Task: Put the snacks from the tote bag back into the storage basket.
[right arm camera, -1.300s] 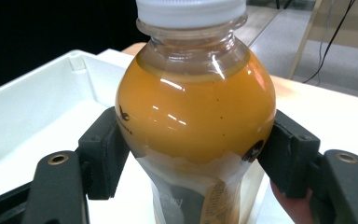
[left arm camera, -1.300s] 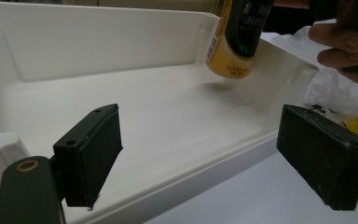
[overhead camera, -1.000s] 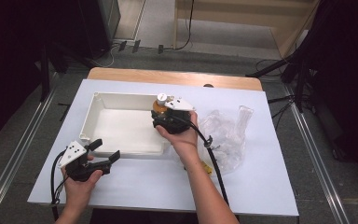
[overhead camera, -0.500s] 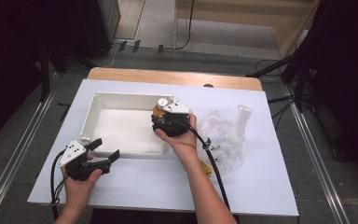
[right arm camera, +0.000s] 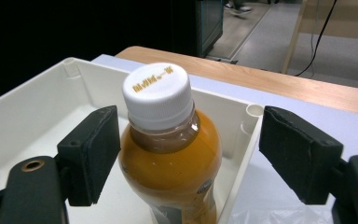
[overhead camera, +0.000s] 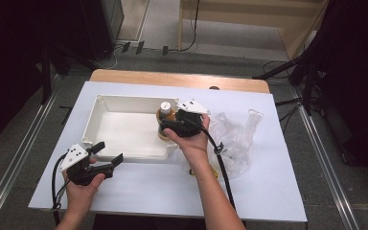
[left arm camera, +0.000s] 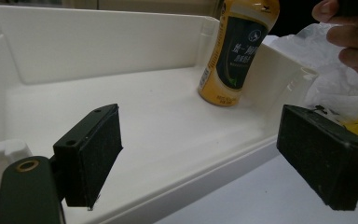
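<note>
- R gripper [right arm camera: 186, 158]: jaws just opened wide, bottle [right arm camera: 170, 154] between, pads off it.
- Bottle upright in tray [overhead camera: 124, 103], right end.
- L gripper [left arm camera: 209, 158]: jaws spread, empty.

White-topped table [overhead camera: 139, 187], bare wooden strip [overhead camera: 172, 79] along the far edge. Directly on it: a white plastic bin [overhead camera: 124, 103], left of centre toward the far side, and a crumpled clear plastic bag [overhead camera: 239, 139] just beside the bin's right wall. Something yellow [overhead camera: 216, 171] peeks out at the bag's near edge, too small to identify. Near-right part of the top is bare.
</note>
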`<state>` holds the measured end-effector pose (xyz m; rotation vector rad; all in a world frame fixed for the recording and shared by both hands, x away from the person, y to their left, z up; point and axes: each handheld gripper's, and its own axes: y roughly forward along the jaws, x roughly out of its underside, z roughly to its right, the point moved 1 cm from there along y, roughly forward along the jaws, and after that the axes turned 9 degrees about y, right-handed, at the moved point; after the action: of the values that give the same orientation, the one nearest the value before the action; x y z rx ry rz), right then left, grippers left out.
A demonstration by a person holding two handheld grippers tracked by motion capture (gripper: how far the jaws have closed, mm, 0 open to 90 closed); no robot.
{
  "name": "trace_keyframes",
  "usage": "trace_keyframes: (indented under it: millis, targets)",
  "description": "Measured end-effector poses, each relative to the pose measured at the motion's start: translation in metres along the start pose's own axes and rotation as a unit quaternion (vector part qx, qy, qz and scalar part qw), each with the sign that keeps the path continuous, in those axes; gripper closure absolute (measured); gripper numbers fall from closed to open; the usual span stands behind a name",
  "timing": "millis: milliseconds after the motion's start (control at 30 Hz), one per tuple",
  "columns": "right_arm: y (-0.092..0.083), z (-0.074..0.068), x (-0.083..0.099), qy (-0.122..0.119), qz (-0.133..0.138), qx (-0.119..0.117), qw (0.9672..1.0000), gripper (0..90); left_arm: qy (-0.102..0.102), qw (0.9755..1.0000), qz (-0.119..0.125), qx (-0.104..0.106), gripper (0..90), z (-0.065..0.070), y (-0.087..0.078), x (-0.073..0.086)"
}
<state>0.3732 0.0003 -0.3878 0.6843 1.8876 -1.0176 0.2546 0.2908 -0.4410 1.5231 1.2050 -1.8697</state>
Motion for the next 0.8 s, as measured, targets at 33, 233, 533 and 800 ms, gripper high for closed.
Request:
trace_keyframes:
  millis: [33,233,533,800]
  targets:
    - [-0.002,0.0,-0.001,-0.001,0.001,-0.001,1.0,21.3,0.0,1.0,-0.001,0.0,14.0,-0.001,0.0,0.0]
    - [-0.013,-0.001,-0.005,-0.014,0.003,-0.001,0.9999,18.3,-0.015,0.9999,0.004,0.005,14.0,-0.004,-0.001,0.0]
    - [-0.036,0.003,-0.015,-0.016,0.023,0.007,0.9996,15.4,-0.016,0.9999,-0.002,0.005,14.0,-0.005,0.003,0.003]
    - [-0.061,0.013,-0.024,-0.025,0.035,0.022,0.9988,15.4,-0.015,0.9999,-0.003,0.004,14.0,-0.005,0.002,0.003]
